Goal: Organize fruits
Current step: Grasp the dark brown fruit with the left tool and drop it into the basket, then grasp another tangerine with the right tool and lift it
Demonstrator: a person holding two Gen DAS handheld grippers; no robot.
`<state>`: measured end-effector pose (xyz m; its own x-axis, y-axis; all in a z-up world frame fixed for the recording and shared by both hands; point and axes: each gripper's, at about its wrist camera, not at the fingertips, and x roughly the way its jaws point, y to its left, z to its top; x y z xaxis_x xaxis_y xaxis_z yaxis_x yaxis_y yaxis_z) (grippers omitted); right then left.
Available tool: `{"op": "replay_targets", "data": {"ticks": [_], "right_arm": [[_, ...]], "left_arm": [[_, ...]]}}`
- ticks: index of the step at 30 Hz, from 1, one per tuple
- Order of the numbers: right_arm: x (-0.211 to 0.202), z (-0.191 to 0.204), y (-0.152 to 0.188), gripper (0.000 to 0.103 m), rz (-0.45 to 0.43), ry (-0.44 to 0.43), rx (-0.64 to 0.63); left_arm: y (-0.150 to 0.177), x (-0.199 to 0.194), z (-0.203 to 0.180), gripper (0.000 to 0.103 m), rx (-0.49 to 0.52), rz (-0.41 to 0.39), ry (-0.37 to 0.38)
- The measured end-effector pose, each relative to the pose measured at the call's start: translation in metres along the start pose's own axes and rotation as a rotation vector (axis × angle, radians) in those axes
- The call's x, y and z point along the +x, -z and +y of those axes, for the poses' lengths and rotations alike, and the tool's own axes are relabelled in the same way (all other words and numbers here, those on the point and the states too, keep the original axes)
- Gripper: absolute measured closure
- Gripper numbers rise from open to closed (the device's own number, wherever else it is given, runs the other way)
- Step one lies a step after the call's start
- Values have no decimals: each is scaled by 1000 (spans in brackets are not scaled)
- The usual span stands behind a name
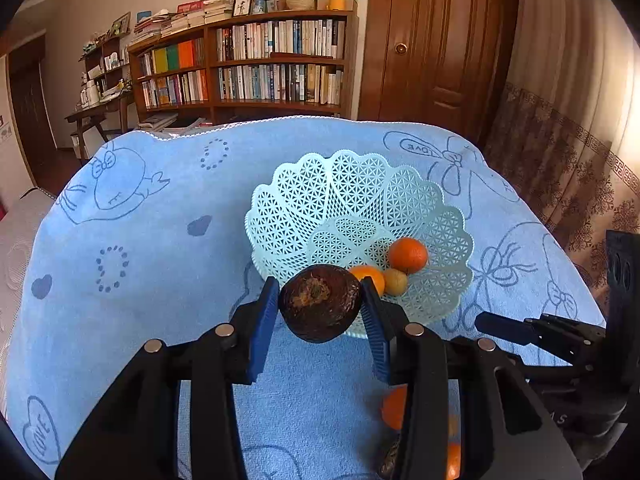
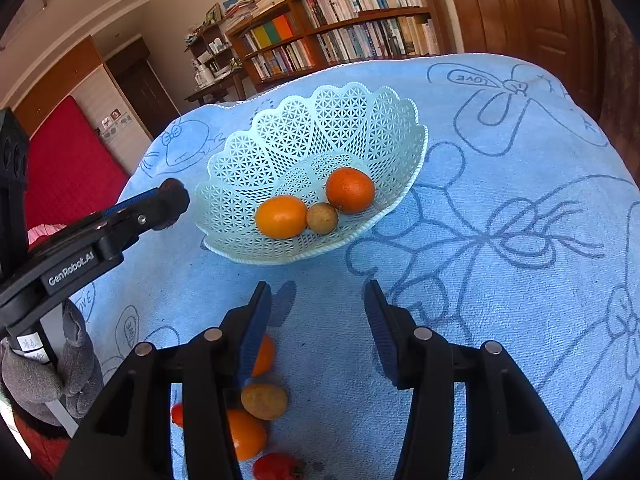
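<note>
The left tool [image 1: 320, 304] is pinching a dark brown round fruit [image 1: 320, 303] between its blue pads. It looks like a passion fruit or a mangosteen (hard to be sure). The fruit is up in the air, just at the near edge of the pale blue lattice basket [image 1: 312, 184], so it has not been put in yet.

Inside the basket, three fruits are already home. There is one orange fruit [image 2: 281, 216] on the left, a small yellow-brown fruit [image 2: 322, 218] in the middle touching it, and another orange fruit [image 2: 350, 190] on the right. The basket sits on a blue towel [image 2: 500, 280] with cartoon drawings, which covers the bench.

The right tool [image 2: 318, 320] is spread wide and holds nothing. It hangs over the towel, near the front of the basket.

Some fruit is still waiting on the towel, close to the right tool's left finger: an orange fruit [image 2: 264, 354] partly hidden behind the pad, a brown-yellow fruit [image 2: 264, 400], another orange fruit [image 2: 246, 434], and a red fruit [image 2: 276, 466] at the bottom. A bit more red peeks out at the side.

So the job looks less than half done: three in, one on its way, and at least four left.
</note>
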<state>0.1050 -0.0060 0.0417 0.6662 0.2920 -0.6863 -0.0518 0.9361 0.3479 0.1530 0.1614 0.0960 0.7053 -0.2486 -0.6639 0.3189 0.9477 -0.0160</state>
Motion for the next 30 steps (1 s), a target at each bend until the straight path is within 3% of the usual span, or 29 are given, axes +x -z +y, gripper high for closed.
{"op": "replay_targets", "data": {"ticks": [13, 14, 15, 18, 22, 24, 30], "right_arm": [[2, -1, 0, 54, 6, 1, 6], [3, -1, 1, 54, 7, 1, 6], [3, -1, 1, 54, 8, 1, 6], [3, -1, 1, 48, 6, 2, 7], [5, 0, 1, 46, 3, 3, 7], [6, 1, 2, 46, 5, 2, 4], [8, 9, 4, 46, 13, -9, -16]], "left_arm": [[-33, 55, -10, 59, 7, 28, 11], [-34, 55, -7, 54, -3, 17, 15], [-35, 54, -6, 39, -14, 9, 14], [-34, 45, 1, 19, -49, -26, 9], [-28, 34, 9, 17, -82, -25, -17], [-25, 26, 13, 9, -102, -36, -27], [-14, 2, 24, 5, -143, -74, -54]]}}
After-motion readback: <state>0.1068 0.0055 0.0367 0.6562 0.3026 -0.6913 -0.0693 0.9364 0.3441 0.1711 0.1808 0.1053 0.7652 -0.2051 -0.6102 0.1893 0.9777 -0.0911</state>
